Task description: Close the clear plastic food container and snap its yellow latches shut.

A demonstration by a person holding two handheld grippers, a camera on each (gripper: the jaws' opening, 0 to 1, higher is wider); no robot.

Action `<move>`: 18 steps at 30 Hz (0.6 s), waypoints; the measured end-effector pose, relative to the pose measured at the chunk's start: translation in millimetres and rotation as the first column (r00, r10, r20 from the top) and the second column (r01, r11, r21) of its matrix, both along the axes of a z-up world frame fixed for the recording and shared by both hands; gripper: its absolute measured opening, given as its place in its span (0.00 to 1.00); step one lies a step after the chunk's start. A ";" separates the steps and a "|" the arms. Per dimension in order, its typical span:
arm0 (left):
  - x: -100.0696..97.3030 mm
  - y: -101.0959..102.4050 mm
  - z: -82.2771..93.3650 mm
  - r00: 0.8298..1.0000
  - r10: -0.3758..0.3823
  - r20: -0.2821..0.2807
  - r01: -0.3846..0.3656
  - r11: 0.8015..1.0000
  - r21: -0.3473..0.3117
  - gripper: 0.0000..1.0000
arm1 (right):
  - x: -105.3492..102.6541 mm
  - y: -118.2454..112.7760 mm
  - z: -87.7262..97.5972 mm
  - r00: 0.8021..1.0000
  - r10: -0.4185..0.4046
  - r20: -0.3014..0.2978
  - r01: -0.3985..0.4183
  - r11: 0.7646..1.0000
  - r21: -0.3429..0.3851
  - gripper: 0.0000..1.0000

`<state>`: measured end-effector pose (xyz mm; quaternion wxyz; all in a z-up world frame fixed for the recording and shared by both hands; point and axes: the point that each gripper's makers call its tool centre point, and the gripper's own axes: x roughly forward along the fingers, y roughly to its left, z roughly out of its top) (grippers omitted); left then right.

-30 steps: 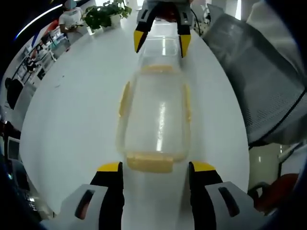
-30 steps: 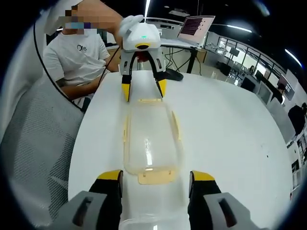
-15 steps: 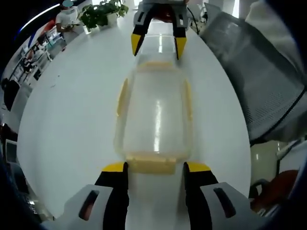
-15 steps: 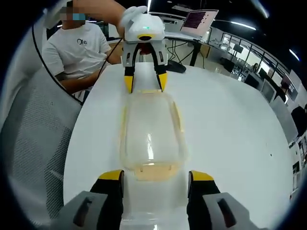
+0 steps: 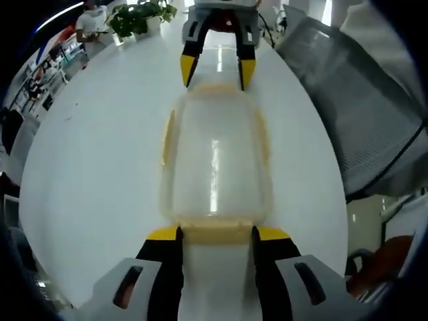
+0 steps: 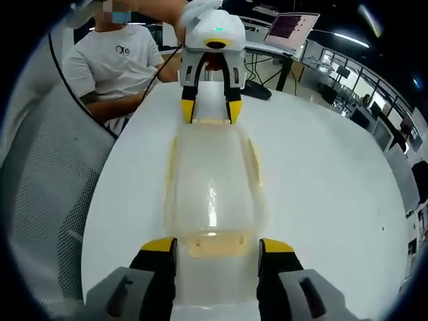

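the clear plastic food container point(image 5: 215, 160) lies on the white table point(image 5: 93, 167) straight ahead of my left gripper point(image 5: 214, 233), its long axis running dead along the line from that gripper to my right gripper point(image 5: 214, 67) at the far end. each tool faces one short end, so neither hand is nearer overall; each owns the end latch at its own tips. in the left gripper view my jaws stand apart, bracketing the near yellow end latch point(image 5: 214, 232) with the yellow tips just beside its corners, gripping nothing that i can see. in the right gripper view the right gripper point(image 6: 217, 245) also stands spread, its near end latch point(image 6: 216, 246) sitting between the tips, and the left gripper point(image 6: 210, 110) straddles the far end. the lid looks seated on the box. the two side latches point(image 5: 166, 137) run along the long flanks, to either side of my line of approach, and appear splayed outward; i judge the end latches come first, pressed down and inward along that shared axis.
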<state>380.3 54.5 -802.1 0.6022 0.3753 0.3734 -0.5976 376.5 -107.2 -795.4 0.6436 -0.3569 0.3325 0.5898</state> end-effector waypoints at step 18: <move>1.0 -1.4 0.4 1.000 -0.001 -0.003 0.001 1.000 -0.012 0.40 | -7.1 0.5 -9.3 0.997 0.052 -0.058 -0.055 0.998 -0.045 0.38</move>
